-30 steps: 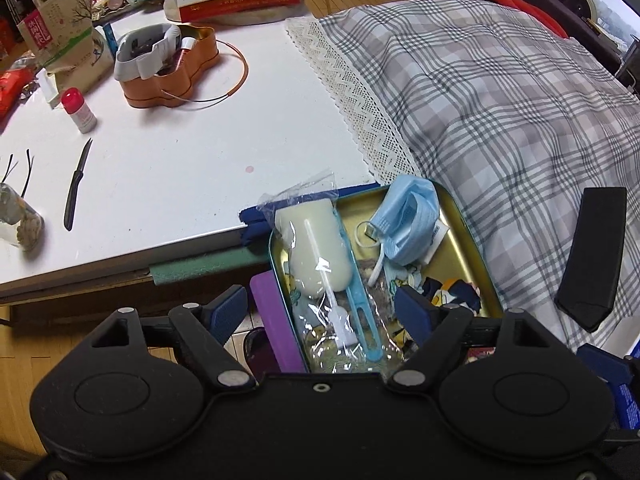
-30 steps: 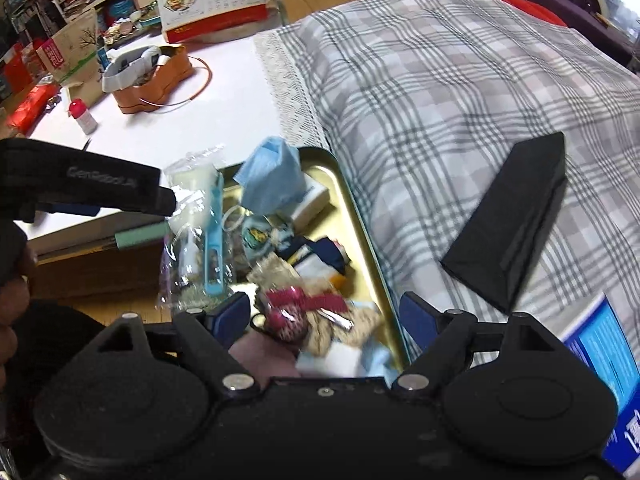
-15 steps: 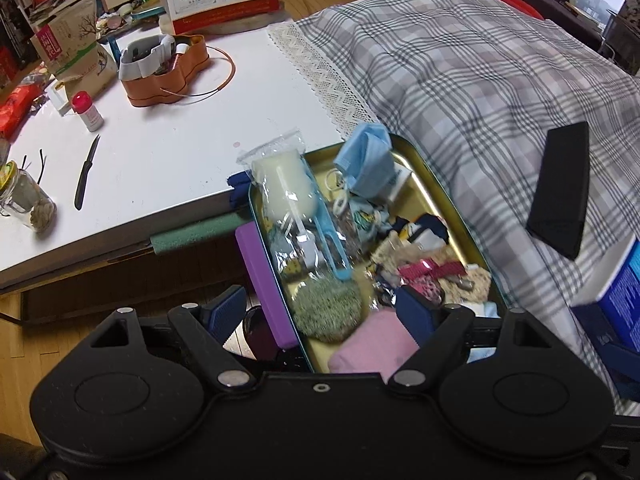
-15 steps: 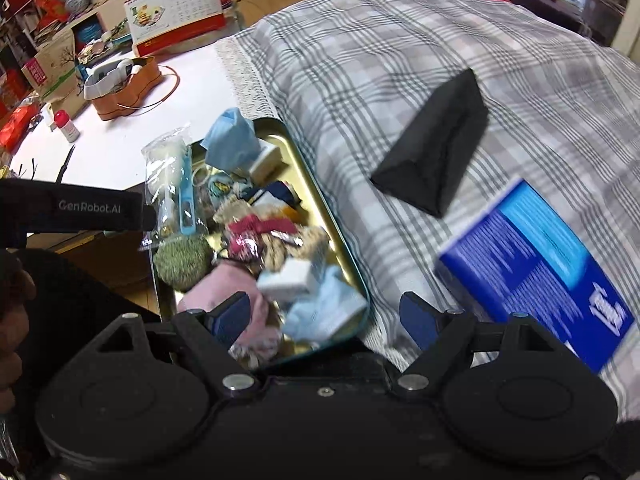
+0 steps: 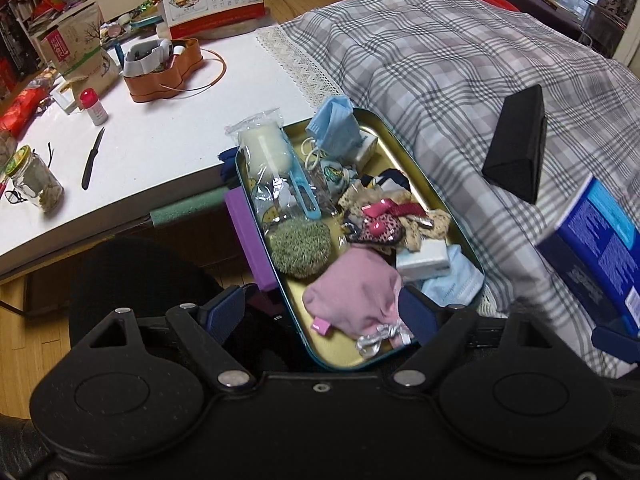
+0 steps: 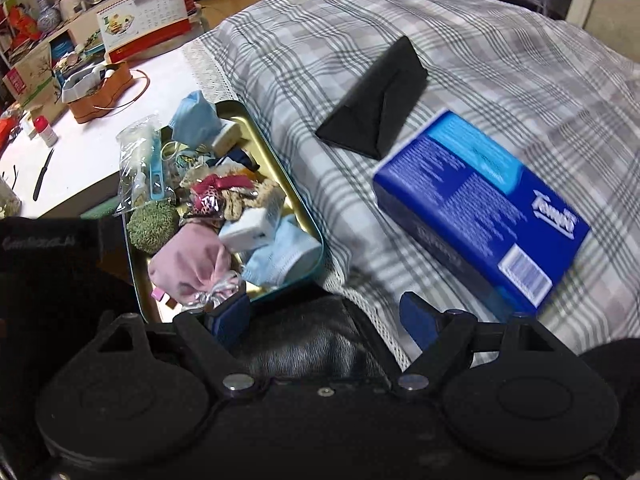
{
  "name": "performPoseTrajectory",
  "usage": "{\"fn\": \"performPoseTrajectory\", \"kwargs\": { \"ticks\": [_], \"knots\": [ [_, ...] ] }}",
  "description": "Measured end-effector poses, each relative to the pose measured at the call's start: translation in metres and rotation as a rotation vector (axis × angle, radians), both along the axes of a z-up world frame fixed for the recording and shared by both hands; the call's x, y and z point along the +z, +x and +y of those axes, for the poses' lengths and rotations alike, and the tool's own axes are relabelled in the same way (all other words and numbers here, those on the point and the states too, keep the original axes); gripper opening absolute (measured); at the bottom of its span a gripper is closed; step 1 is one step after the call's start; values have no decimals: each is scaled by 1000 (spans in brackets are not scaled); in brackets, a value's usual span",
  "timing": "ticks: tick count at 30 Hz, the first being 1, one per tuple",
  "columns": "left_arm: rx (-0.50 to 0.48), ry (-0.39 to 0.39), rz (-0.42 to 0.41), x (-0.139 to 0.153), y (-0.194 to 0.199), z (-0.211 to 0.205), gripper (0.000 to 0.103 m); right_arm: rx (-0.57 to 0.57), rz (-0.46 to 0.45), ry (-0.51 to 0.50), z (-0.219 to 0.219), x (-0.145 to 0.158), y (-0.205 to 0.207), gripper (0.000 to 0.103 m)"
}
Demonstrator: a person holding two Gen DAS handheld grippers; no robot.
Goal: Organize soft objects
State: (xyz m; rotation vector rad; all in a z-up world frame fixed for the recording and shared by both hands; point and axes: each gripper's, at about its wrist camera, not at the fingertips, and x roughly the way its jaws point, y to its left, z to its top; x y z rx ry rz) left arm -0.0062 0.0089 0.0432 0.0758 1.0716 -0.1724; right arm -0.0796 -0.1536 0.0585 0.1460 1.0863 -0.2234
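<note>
Both grippers hang empty: the left gripper (image 5: 320, 312), jaws just widened and clear of the pink cloth pouch (image 5: 356, 296) below them, and the right gripper (image 6: 324, 320), equally spread above the bed's edge. Sorting looks barely begun, since the pouch, the green fuzzy ball (image 5: 300, 252), the blue face mask (image 5: 334, 128) and assorted fabric scraps all lie heaped in the gold tin tray (image 5: 400, 148). The tray rests between a cluttered white table (image 5: 160, 152) and a plaid bedspread (image 5: 440, 64) carrying a black case (image 5: 516, 144) and a blue tissue box (image 6: 480, 204).
</note>
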Motion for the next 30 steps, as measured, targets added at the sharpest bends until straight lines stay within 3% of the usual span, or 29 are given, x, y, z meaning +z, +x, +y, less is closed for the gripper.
{"fn": "performPoseTrajectory", "kwargs": {
  "ticks": [11, 30],
  "knots": [
    [9, 30, -14, -3, -26, 1, 81, -37, -26, -36, -1, 5, -16, 81],
    [-16, 26, 53, -28, -38, -6, 81, -49, -41, -65, -2, 3, -18, 81]
  ]
}}
